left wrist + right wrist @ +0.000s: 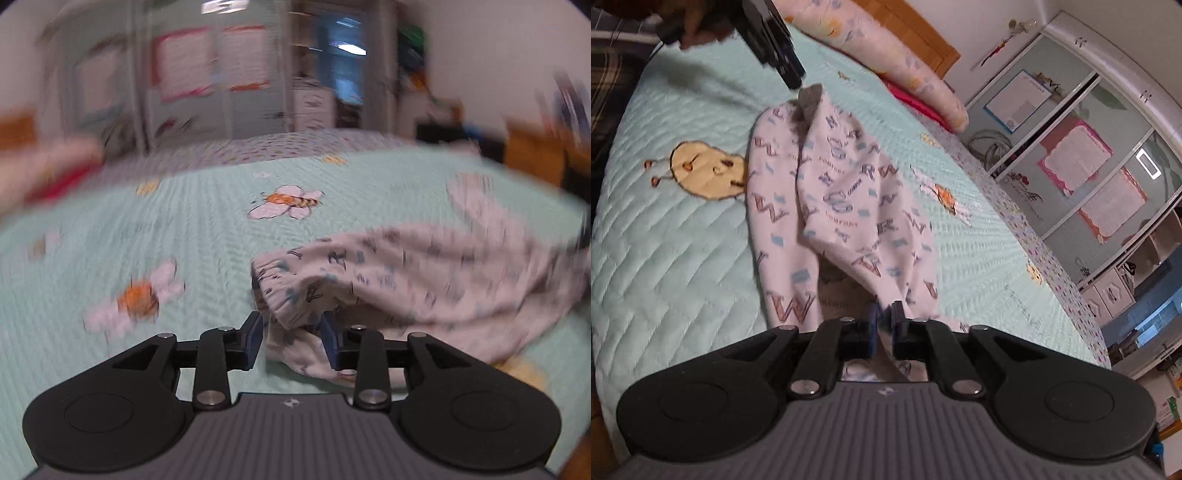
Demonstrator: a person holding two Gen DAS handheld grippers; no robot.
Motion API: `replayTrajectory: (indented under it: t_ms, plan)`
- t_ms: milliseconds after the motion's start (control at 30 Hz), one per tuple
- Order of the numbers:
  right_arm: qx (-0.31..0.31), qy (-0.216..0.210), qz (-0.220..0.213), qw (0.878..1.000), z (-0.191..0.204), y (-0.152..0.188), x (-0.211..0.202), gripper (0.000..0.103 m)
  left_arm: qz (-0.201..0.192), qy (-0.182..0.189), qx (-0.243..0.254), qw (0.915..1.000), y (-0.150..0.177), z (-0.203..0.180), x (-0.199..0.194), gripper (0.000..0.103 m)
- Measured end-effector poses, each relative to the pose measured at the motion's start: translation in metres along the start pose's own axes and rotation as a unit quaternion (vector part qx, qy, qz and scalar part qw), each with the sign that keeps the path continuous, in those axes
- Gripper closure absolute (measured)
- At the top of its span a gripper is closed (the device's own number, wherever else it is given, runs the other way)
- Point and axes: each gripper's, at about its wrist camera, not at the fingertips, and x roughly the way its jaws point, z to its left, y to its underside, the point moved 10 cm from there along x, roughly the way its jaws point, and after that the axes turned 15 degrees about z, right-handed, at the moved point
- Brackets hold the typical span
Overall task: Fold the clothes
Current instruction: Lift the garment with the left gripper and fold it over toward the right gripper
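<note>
left tongs (291,338): jaws apart, waistband fold of pink letter-print garment (406,280) between pads, no clear pinch | right tongs (882,325): jaws narrow, cloth between, grip unclear | garment: rumpled, frame centre, on mint quilted bed (683,258) | pillow (886,55): upper centre

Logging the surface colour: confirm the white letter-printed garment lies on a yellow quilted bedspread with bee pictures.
Wrong colour. The white letter-printed garment lies on a pale mint-green quilted bedspread with bee pictures; the right wrist view shows it clearly.
</note>
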Motion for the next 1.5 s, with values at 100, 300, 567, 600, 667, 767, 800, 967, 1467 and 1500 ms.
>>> replayTrajectory:
  t_ms: [100, 300, 567, 600, 667, 767, 800, 967, 1467, 1500]
  plan:
    - [0.012, 0.015, 0.003, 1.000, -0.004, -0.001, -0.007, 0.077, 0.007, 0.098, -0.169, 0.9807, 0.000, 0.016, -0.003, 0.057]
    - [-0.060, 0.058, -0.002, 0.996, 0.016, -0.009, -0.008, 0.056, 0.023, 0.194, -0.327, 0.9246, -0.013, 0.003, 0.028, 0.056]
    - [-0.082, 0.077, 0.009, 0.994, 0.011, -0.017, 0.015, 0.056, 0.058, 0.166, -0.421, 0.8899, -0.013, -0.002, 0.064, 0.054]
    - [-0.078, 0.075, 0.012, 0.994, 0.009, -0.018, 0.019, 0.056, 0.063, 0.156, -0.437, 0.8835, -0.011, 0.001, 0.069, 0.056]
    - [-0.071, 0.070, 0.017, 0.995, 0.003, -0.019, 0.028, 0.086, 0.053, 0.140, -0.448, 0.8814, -0.016, 0.008, 0.071, 0.060]
    - [-0.033, 0.060, 0.018, 0.997, -0.013, -0.019, 0.030, 0.102, 0.029, 0.130, -0.437, 0.8898, -0.029, 0.008, 0.064, 0.098]
    - [-0.025, 0.067, 0.012, 0.997, -0.019, -0.019, 0.025, 0.102, 0.013, 0.137, -0.429, 0.8930, -0.033, 0.007, 0.055, 0.098]
    - [0.010, 0.088, -0.011, 0.996, -0.040, -0.011, -0.002, 0.102, 0.001, 0.115, -0.377, 0.9189, -0.026, -0.003, 0.034, 0.098]
    - [-0.023, 0.050, -0.001, 0.999, 0.014, 0.012, 0.007, 0.101, 0.052, 0.082, -0.370, 0.9241, 0.017, 0.011, 0.066, 0.085]
    - [-0.016, 0.039, 0.002, 0.999, 0.017, 0.015, 0.010, 0.099, 0.052, 0.079, -0.380, 0.9202, 0.021, 0.012, 0.065, 0.080]
